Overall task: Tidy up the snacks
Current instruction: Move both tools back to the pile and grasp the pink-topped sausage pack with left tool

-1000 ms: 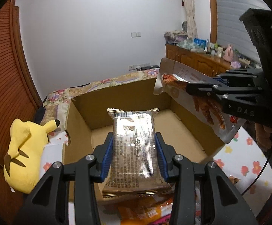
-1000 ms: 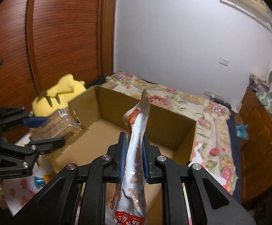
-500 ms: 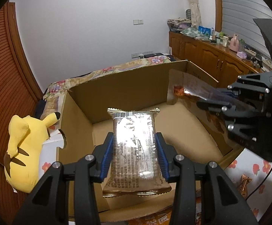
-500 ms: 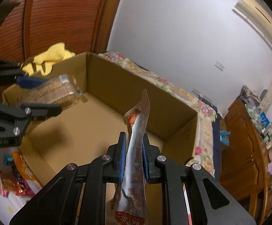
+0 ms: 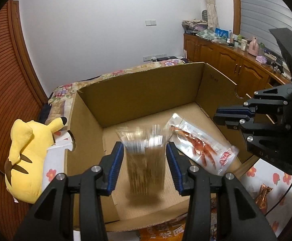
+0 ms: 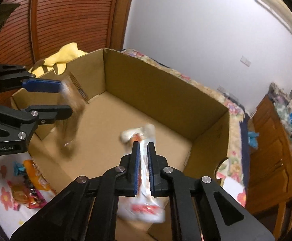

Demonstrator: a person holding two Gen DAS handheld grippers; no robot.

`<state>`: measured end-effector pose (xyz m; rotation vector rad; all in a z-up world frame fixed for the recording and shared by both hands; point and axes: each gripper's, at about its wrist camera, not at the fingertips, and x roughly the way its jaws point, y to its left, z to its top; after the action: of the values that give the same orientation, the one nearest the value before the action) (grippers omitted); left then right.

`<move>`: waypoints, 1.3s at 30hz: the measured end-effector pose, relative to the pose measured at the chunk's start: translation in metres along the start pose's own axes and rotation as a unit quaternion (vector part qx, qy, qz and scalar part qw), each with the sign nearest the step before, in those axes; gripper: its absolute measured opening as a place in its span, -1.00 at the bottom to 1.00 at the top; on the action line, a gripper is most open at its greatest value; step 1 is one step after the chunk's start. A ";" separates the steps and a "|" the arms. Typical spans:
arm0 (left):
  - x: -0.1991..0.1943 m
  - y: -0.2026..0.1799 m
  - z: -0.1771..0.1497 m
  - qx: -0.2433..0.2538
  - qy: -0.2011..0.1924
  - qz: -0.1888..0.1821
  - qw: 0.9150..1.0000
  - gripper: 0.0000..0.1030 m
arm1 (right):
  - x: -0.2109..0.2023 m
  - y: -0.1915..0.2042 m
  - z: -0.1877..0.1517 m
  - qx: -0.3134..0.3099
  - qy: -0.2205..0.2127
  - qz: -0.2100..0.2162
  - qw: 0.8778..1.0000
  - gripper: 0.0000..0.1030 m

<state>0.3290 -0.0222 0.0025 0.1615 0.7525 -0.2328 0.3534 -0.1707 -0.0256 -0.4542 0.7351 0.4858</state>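
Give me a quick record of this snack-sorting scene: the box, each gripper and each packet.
Open cardboard box: on a floral cloth, yellow plush toy beside it
Left gripper: open, brown snack packet blurred between its pads, apparently dropping
Right gripper: shut, empty
Clear packet with red print: lying on the box floor

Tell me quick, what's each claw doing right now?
Left claw: open, brown packet loose between its pads.
Right claw: just closed, empty; red packet lies in box.
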 end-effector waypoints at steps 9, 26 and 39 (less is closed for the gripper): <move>-0.018 0.004 -0.007 -0.008 -0.018 -0.004 1.000 -0.14 | -0.021 0.000 -0.011 0.027 -0.020 0.019 0.999 -0.88; -0.100 -0.019 -0.093 -0.001 -0.048 -0.046 0.998 -0.13 | -0.119 0.038 -0.072 0.106 -0.091 0.040 0.989 -0.48; -0.072 -0.031 -0.163 -0.013 0.011 -0.066 0.998 -0.13 | -0.113 0.056 -0.132 0.156 -0.062 0.032 0.985 -0.05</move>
<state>0.1633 -0.0043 -0.0667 0.0898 0.7877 -0.3461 0.1808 -0.2273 -0.0434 -0.1064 0.6922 0.4463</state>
